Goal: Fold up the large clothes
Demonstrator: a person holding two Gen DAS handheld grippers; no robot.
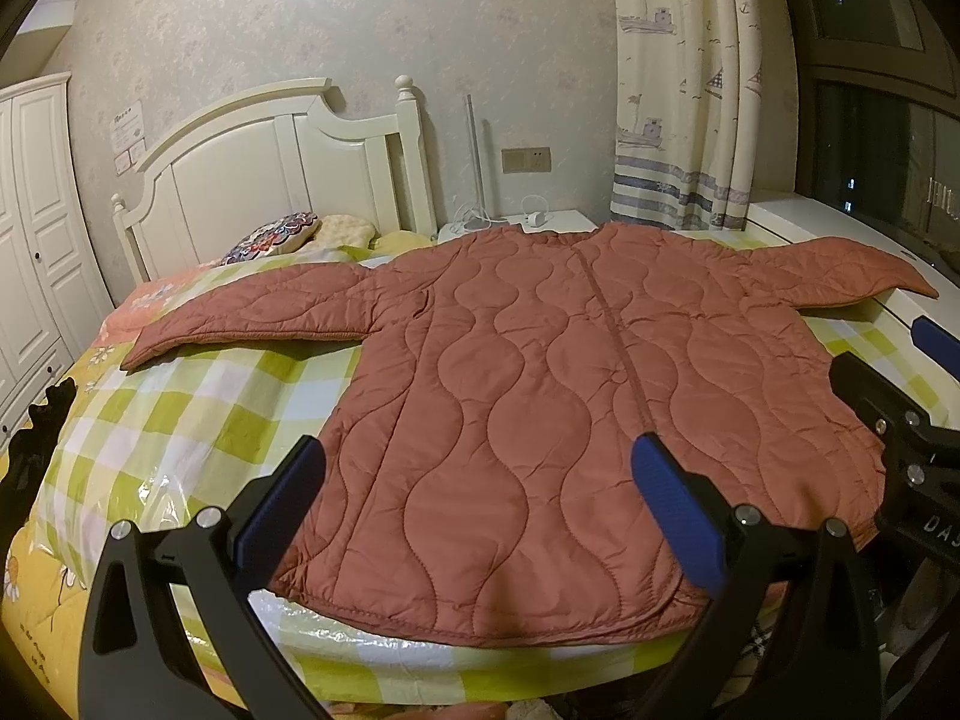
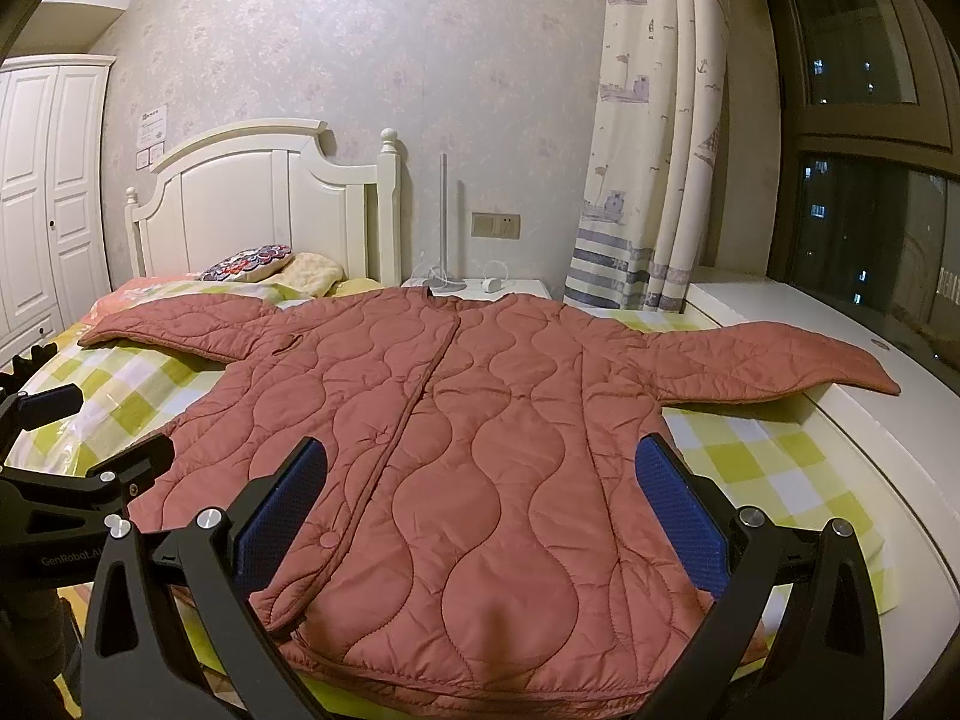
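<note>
A large rust-red quilted jacket [image 1: 540, 372] [image 2: 480, 432] lies flat, front up, on the bed, both sleeves spread out to the sides and its hem toward me. My left gripper [image 1: 480, 462] hovers open above the hem's left half, nothing between its blue pads. My right gripper [image 2: 483, 465] hangs open over the hem's right half, also empty. Each gripper shows at the edge of the other's view: the right one [image 1: 900, 408] at the right, the left one [image 2: 90, 468] at the left.
The bed has a green-and-white check cover [image 1: 198, 414], pillows [image 1: 276, 237] and a white headboard [image 1: 270, 174]. A white nightstand [image 2: 480, 287] with a lamp pole stands behind. Curtains [image 2: 648, 150], a window sill [image 2: 780, 312] on the right, a wardrobe [image 2: 42, 192] on the left.
</note>
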